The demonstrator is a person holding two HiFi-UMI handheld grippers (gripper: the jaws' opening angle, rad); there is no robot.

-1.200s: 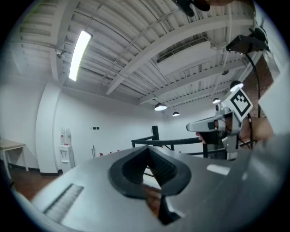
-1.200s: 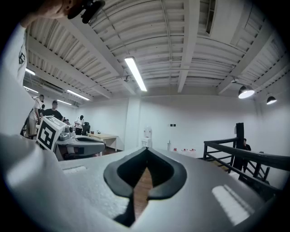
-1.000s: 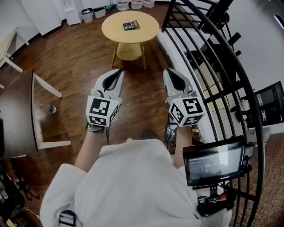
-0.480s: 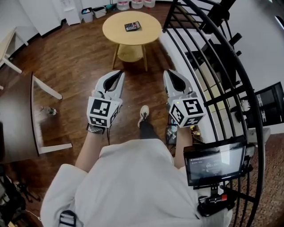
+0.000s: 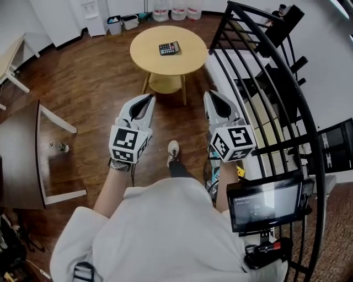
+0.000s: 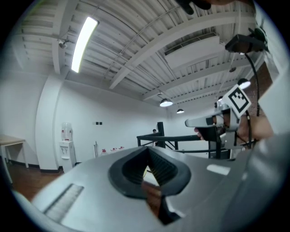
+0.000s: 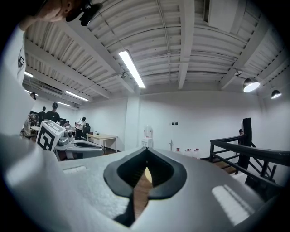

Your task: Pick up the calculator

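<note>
The black calculator (image 5: 169,48) lies flat on a round yellow table (image 5: 149,60) at the top of the head view. Both grippers are held level, side by side, well short of the table and pointing toward it. My left gripper (image 5: 148,98) is shut with nothing in it, and so is my right gripper (image 5: 211,95). In the left gripper view the left gripper (image 6: 147,149) has its jaws closed together with a sliver of yellow table top showing through the gap. The right gripper view shows the right gripper (image 7: 146,150) shut the same way.
A black metal railing (image 5: 265,82) curves along the right. A dark wooden table (image 5: 22,148) with white legs stands at the left. A water dispenser (image 5: 91,11) and water bottles (image 5: 176,11) line the far wall. The person's shoe (image 5: 172,151) is on the wood floor between the grippers.
The person has stepped toward the round table, which now sits lower and nearer in the head view. Both grippers moved forward with the body and stayed shut. A foot came into view.
</note>
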